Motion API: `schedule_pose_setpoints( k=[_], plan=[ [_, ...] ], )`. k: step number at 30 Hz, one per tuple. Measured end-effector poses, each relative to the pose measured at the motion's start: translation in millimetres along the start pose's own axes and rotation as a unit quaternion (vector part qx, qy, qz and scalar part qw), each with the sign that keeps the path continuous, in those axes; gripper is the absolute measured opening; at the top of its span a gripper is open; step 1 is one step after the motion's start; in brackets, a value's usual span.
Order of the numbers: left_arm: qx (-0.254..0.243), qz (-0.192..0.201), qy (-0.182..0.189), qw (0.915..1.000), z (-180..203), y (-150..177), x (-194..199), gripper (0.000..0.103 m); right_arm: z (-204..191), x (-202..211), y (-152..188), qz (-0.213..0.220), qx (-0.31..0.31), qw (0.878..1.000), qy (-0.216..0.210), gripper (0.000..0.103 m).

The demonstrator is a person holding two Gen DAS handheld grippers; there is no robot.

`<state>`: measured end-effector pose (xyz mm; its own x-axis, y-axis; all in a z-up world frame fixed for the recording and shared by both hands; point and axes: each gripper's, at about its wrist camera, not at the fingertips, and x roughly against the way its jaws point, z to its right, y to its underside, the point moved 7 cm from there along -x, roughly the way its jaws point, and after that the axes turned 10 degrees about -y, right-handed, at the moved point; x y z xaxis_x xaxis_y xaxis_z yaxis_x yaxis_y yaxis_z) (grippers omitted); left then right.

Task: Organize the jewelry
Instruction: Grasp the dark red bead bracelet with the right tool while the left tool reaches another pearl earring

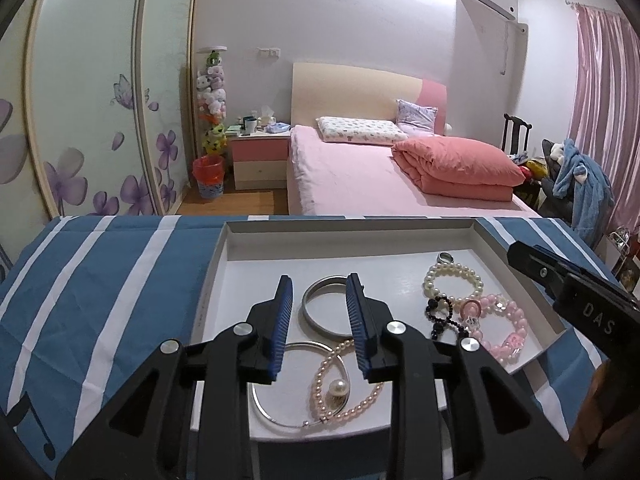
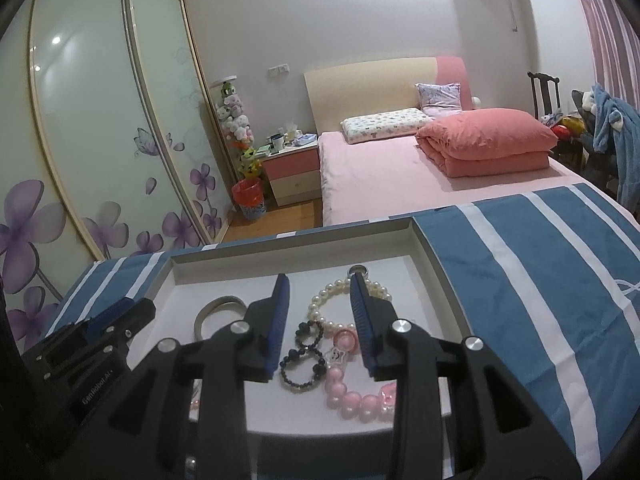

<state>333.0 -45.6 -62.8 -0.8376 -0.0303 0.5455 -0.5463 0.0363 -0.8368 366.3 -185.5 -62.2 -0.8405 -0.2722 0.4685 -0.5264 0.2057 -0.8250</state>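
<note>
A shallow white tray (image 1: pixel 304 236) lies on a blue-and-white striped cloth (image 1: pixel 100 280). In the left wrist view it holds a silver bangle (image 1: pixel 316 300), a thin silver hoop (image 1: pixel 272 412), a pink pearl strand (image 1: pixel 348 396), a white pearl bracelet (image 1: pixel 452 280), a small ring (image 1: pixel 445 258), a black bead bracelet (image 1: pixel 442 312) and a pink bead bracelet (image 1: pixel 508 332). My left gripper (image 1: pixel 320 284) is open above the bangle. My right gripper (image 2: pixel 320 284) is open above the white pearl bracelet (image 2: pixel 332 300), black beads (image 2: pixel 304 356) and pink beads (image 2: pixel 352 396).
The tray (image 2: pixel 424 256) sits near the cloth's far edge. Beyond is a pink bed (image 1: pixel 360 176) with a folded quilt, a nightstand (image 1: pixel 260 160), a wardrobe with flower doors (image 1: pixel 80 120) and a chair with clothes (image 1: pixel 576 176). The right gripper's body (image 1: pixel 580 300) reaches over the tray's right rim.
</note>
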Motion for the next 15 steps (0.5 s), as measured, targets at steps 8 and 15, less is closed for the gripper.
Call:
schedule_pose_setpoints(
  k=[8,15],
  plan=[
    [0.005,0.002,-0.009,0.9999,-19,9,24,0.029,-12,27,19,-0.017,0.015,1.000,-0.012,0.033],
    [0.015,-0.017,-0.022,0.9995,-51,34,45,0.029,-40,49,72,-0.094,0.052,0.993,-0.056,0.033]
  ],
)
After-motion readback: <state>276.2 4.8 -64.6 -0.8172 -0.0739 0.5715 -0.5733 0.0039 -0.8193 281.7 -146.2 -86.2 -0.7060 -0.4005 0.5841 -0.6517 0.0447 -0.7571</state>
